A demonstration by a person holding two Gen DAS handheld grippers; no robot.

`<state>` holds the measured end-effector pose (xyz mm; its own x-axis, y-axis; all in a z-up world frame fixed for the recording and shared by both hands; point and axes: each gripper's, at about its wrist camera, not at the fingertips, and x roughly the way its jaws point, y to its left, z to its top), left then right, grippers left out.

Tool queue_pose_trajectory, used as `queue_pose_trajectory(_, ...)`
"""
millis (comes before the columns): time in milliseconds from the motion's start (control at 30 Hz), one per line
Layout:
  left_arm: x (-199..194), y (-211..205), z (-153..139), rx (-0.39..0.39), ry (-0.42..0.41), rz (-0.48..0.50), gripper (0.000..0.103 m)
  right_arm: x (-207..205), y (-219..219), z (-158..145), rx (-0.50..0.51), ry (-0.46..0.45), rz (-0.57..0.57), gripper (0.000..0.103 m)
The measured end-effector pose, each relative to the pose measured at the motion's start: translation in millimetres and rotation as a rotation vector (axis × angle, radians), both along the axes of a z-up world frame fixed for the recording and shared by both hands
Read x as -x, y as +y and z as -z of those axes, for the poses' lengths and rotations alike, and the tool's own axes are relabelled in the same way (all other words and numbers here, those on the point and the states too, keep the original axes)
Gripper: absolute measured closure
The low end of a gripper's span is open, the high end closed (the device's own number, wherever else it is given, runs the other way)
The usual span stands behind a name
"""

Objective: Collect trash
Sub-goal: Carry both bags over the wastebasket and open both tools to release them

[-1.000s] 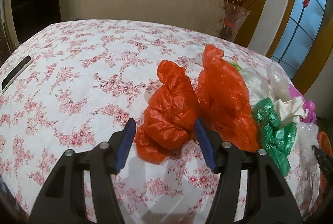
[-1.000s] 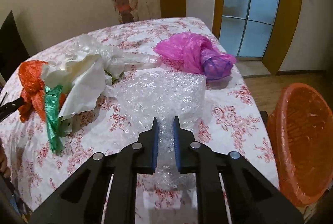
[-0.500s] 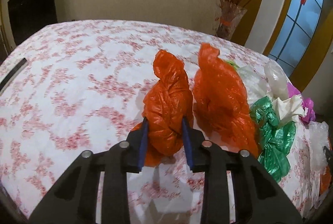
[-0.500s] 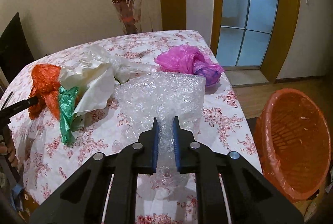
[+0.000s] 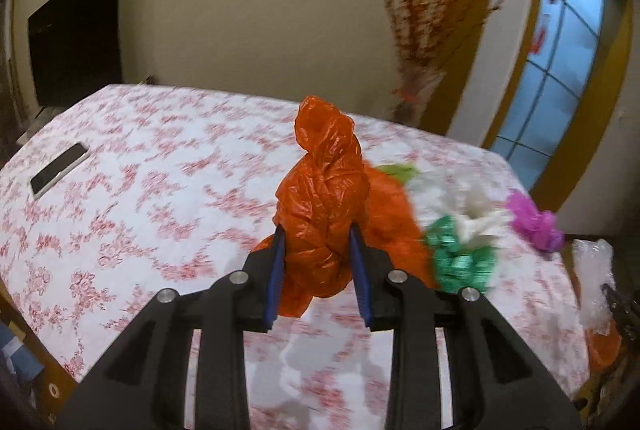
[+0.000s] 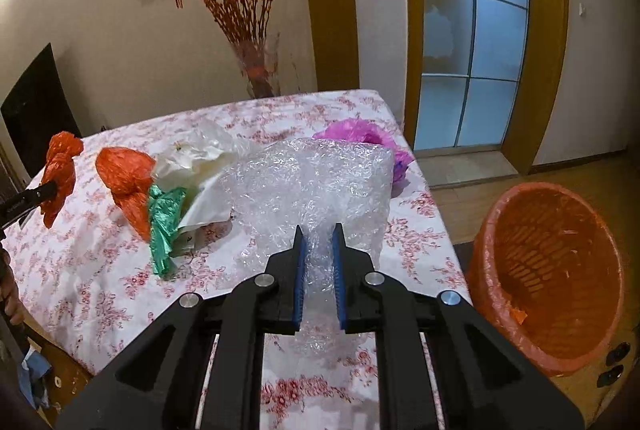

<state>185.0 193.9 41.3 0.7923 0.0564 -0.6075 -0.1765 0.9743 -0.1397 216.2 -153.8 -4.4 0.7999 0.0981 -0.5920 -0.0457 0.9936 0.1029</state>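
Note:
My left gripper (image 5: 317, 236) is shut on a crumpled orange plastic bag (image 5: 324, 206) and holds it above the floral tablecloth (image 5: 140, 190); the same bag shows at the far left of the right wrist view (image 6: 60, 170). My right gripper (image 6: 319, 244) is shut on a clear bubble wrap sheet (image 6: 316, 186), lifted off the table. A second orange bag (image 6: 128, 178), a green bag (image 6: 164, 222), white bags (image 6: 196, 166) and a pink bag (image 6: 360, 134) lie on the table. An orange basket bin (image 6: 552, 270) stands on the floor at the right.
A phone (image 5: 59, 169) lies at the table's left edge. A vase of red branches (image 6: 256, 70) stands behind the table by the wall. A glass door (image 6: 472, 30) is at the back right.
My left gripper closed on the orange bag and lifted it off the table. My right gripper raised the bubble wrap higher, and the bin came closer.

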Motion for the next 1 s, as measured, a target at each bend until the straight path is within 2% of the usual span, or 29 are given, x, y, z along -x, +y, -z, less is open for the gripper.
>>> queue_pose_trajectory(167, 7.9, -39.8, -17.1, 0.020, -0.030, 0.091, 0.072, 15.4, -13.1, -11.3, 0.003, -0.035, 0.024, 0.090)
queue_pose_trajectory(400, 8.2, -97.5, -26.7, 0.026, -0.047, 0.200, 0.072, 28.4, -35.7, -19.6, 0.011, -0.064, 0.075, 0.090)
queue_pose_trajectory(1000, -3.3, -240.2, -14.1, 0.030, -0.022, 0.459, 0.072, 42.9, -104.8, -16.4, 0.010, -0.074, 0.238, 0.090)
